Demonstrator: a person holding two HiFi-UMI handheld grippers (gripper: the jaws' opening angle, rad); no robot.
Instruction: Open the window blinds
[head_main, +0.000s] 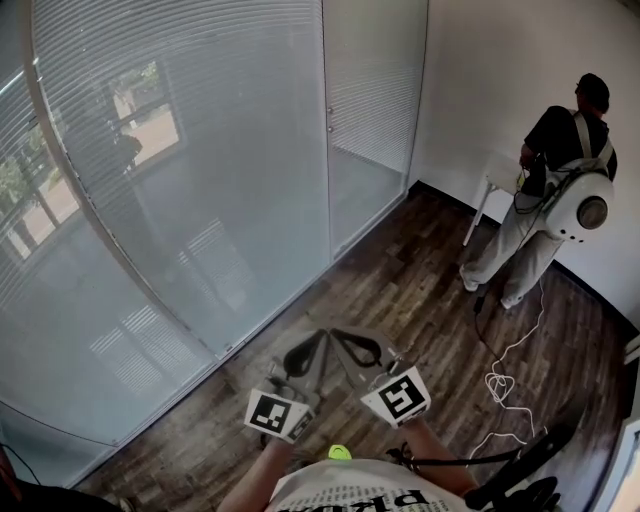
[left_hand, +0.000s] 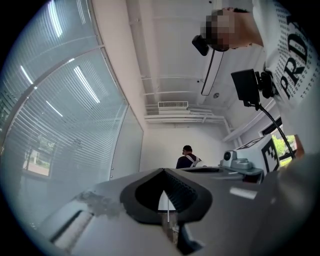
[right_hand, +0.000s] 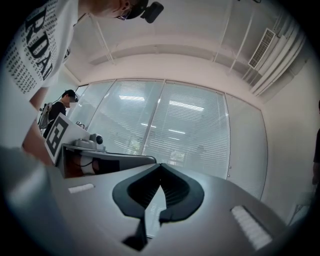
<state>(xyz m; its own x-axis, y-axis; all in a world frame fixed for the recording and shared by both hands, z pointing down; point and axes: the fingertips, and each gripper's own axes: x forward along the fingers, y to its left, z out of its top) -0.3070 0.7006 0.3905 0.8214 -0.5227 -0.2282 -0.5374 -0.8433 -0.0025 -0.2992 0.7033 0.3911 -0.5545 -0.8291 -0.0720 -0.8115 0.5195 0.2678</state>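
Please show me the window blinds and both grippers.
window blinds (head_main: 200, 150): head view, slats of the middle pane.
left gripper (left_hand: 163, 170): left gripper view, meeting jaw tips.
right gripper (right_hand: 160, 165): right gripper view, meeting jaw tips.

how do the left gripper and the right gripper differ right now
The left gripper looks along the blinds toward the standing person; the right gripper looks at the blinds more head on. In the head view the left gripper sits nearer the blinds, the right gripper farther into the room. The left gripper's marker cube and the right gripper's show different patterns. Both are shut, nothing between the jaws.
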